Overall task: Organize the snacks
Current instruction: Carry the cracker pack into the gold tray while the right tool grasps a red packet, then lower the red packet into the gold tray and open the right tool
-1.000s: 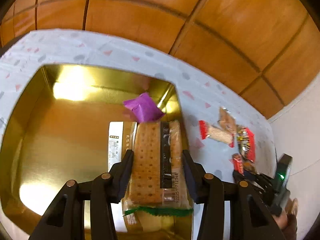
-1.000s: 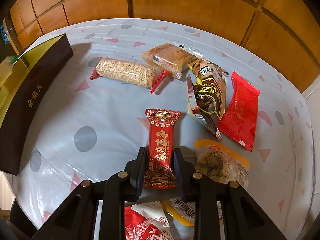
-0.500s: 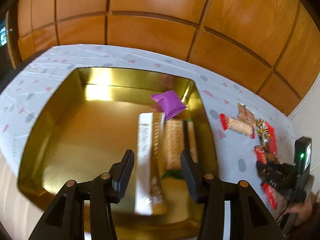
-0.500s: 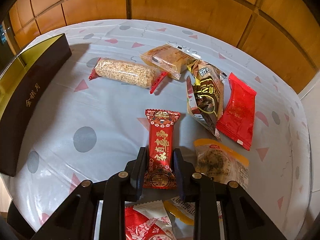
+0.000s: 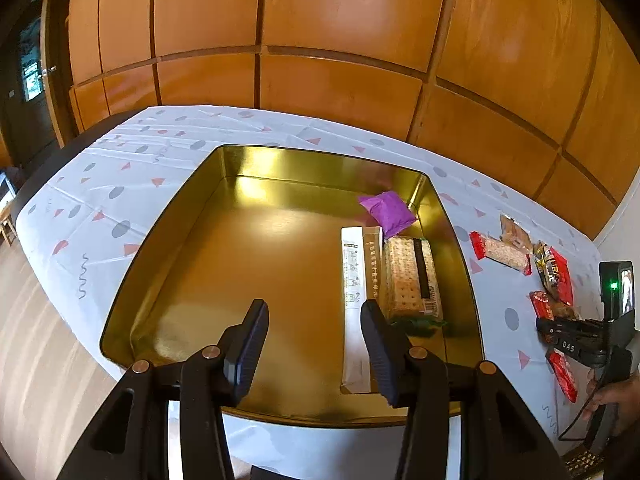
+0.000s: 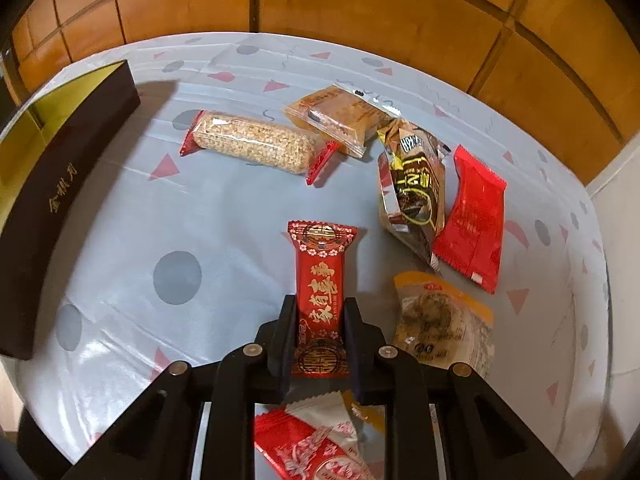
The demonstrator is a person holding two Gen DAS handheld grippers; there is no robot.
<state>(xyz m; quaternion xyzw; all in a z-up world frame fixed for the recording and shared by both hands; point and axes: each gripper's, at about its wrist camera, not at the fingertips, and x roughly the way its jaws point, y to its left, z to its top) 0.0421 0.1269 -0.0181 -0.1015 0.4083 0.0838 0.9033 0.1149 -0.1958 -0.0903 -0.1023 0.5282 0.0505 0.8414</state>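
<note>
Left wrist view: looking steeply down past the left gripper (image 5: 314, 342) into gold tin (image 5: 160, 240) just ahead. Right wrist view: steeper, close over tablecloth (image 6: 224, 220). Shared: tin's dark wall (image 6: 52, 200), grain bar (image 6: 252, 146).

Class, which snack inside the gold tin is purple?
The small pillow-shaped packet at the far corner of the gold tin; the cracker pack and long sachet aren't purple.

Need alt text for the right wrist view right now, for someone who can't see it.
The right gripper is shut on a red candy bar lying on the patterned tablecloth. Other wrapped snacks lie scattered beyond it, with a dark gold-lined box at the left.
</note>
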